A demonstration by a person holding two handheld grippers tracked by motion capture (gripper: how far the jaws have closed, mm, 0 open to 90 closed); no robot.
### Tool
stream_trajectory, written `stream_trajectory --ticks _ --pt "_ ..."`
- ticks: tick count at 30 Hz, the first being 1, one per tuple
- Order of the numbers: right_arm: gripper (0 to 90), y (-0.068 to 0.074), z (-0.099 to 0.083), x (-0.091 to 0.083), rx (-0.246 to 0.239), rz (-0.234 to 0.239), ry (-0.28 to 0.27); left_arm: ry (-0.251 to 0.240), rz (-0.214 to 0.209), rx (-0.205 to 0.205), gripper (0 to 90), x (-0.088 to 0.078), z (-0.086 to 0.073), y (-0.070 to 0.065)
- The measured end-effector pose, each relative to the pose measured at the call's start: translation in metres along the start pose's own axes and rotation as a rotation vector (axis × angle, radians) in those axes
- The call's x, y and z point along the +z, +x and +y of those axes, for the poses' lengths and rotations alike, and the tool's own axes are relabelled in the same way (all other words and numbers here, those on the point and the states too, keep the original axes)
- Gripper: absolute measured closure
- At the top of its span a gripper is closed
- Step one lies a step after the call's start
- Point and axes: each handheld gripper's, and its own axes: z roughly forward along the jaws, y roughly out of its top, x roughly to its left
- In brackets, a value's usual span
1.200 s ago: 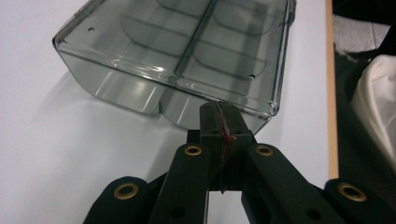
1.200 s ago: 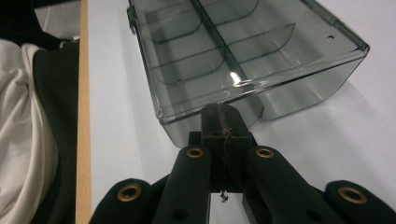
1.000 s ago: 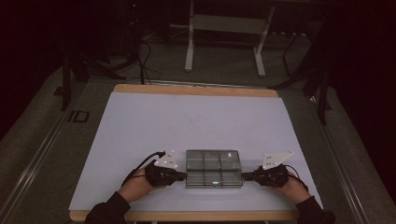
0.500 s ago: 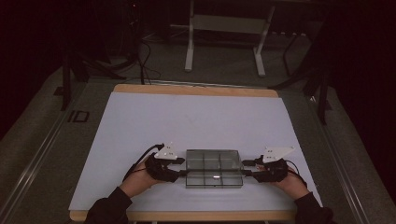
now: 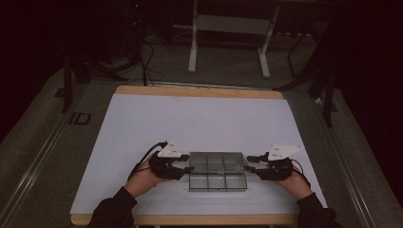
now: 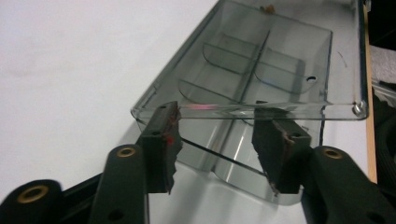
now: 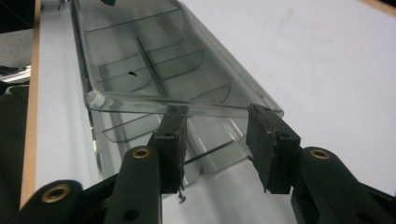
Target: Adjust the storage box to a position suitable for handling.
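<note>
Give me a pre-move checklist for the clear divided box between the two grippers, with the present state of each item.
1. Left gripper lined up with its end of the clear box: ok; jaws have just been opening, the end wall stands ahead of them.
2. Right gripper lined up with the opposite end: ok; jaws likewise just opened.
3. Pads pressing on the box: not ok, both sets stand apart.
4. Box flat on the white table: ok.
5. Compartments empty: cannot tell for all.
6. Lid latched: cannot tell.
</note>
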Motion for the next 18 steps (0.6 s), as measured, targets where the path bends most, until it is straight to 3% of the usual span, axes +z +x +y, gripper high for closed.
stream_trajectory --ticks 8,11,18 --pt "61.5 0.000 0.007 0.001 -0.019 -0.012 -0.015 -0.017 0.016 0.018 60.0 -0.003 0.005 0.001" --pt "65.2 -0.002 0.009 0.000 -0.009 -0.023 -0.038 -0.032 0.044 0.029 63.3 -0.002 0.007 0.002" --pt "69.2 -0.005 0.013 0.001 0.004 -0.063 -0.076 -0.058 0.059 0.018 66.3 -0.001 0.009 0.009"
